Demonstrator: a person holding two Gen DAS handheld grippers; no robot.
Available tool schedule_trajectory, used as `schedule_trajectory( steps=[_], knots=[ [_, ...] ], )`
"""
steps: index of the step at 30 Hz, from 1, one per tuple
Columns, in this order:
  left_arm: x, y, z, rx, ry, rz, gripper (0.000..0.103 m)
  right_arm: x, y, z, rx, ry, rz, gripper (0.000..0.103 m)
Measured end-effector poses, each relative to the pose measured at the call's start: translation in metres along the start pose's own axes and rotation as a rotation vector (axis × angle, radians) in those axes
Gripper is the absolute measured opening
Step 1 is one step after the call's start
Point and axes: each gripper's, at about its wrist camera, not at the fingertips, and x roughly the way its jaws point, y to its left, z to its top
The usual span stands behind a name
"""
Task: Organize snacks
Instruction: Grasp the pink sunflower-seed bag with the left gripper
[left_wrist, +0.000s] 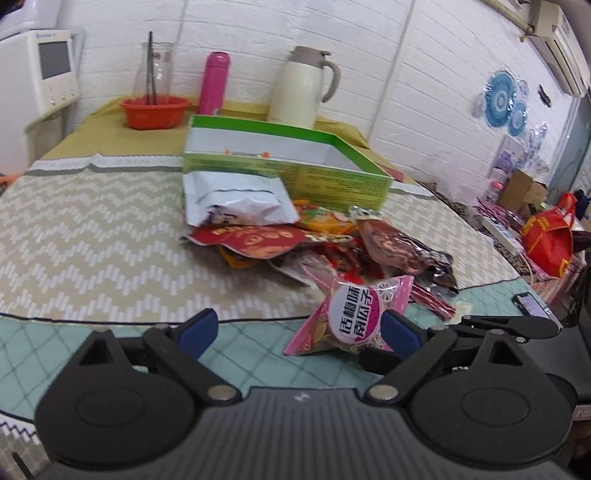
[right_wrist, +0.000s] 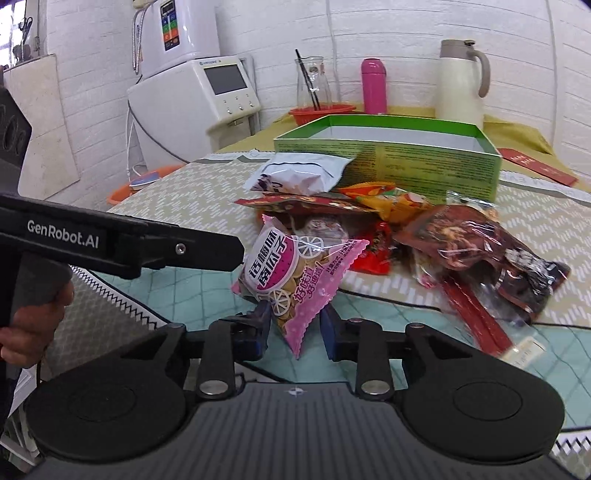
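Observation:
A pink snack packet (right_wrist: 291, 273) stands tilted at the near edge of a snack pile (right_wrist: 388, 218), and my right gripper (right_wrist: 295, 330) is shut on its lower corner. In the left wrist view the same pink packet (left_wrist: 351, 317) leans against the right-hand pad of my left gripper (left_wrist: 297, 328), whose jaws stand wide open around bare cloth. Behind the pile sits an open green box (left_wrist: 280, 162), also seen as a green box (right_wrist: 399, 155) with a white pouch (right_wrist: 295, 173) leaning on it. From the side, the left gripper (right_wrist: 221, 254) reaches toward the packet's left edge.
A red bowl (left_wrist: 155, 110), glass carafe (left_wrist: 153, 66), pink flask (left_wrist: 214, 83) and cream jug (left_wrist: 299, 88) line the table's far side. A phone (left_wrist: 530, 304) lies at the right edge. A white appliance (right_wrist: 207, 99) stands left of the table.

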Motion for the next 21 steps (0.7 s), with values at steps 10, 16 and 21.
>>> schedule_trajectory(
  steps=[10, 16, 21],
  knots=[
    [0.033, -0.007, 0.005, -0.046, 0.129, -0.169, 0.064, -0.004, 0.006, -0.005, -0.044, -0.002, -0.035, 0.086],
    [0.038, -0.01, 0.007, -0.047, 0.138, -0.174, 0.065, -0.007, 0.002, -0.004, -0.021, -0.014, -0.061, 0.085],
    [0.042, -0.015, 0.007, -0.018, 0.143, -0.164, 0.06, -0.003, -0.002, -0.003, 0.01, -0.018, -0.061, 0.084]
  ],
)
